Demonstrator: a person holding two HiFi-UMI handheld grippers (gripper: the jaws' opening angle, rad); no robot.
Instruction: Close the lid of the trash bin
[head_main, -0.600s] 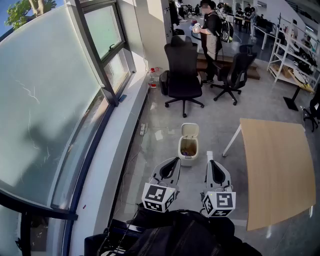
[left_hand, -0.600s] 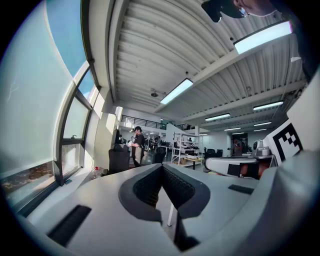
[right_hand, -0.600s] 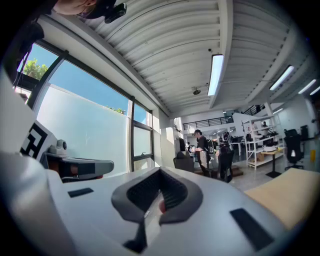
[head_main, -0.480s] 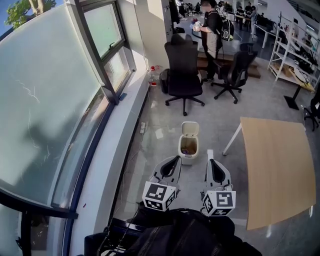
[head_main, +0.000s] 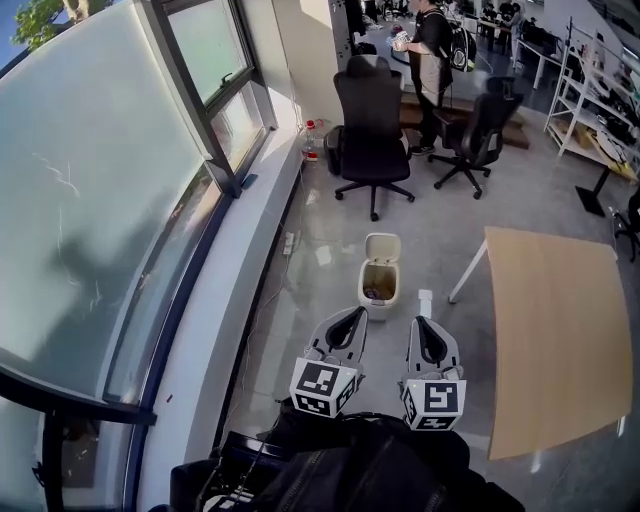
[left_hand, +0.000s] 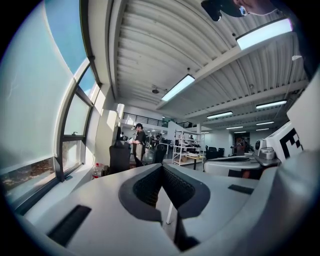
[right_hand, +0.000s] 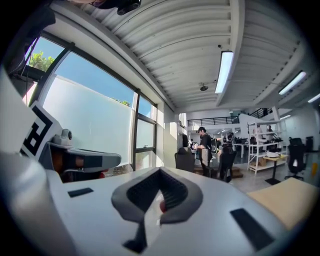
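Grey office floor (head_main: 450, 230): trash bin (head_main: 378, 285) ahead of both claws, lid (head_main: 382, 247) raised; left claw (head_main: 355, 313) and right claw (head_main: 422, 300) closed empty, presumably for pushing.

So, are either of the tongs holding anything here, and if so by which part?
Nothing is held. The left tongs and right tongs are both shut and empty, short of the trash bin, whose lid stands open.
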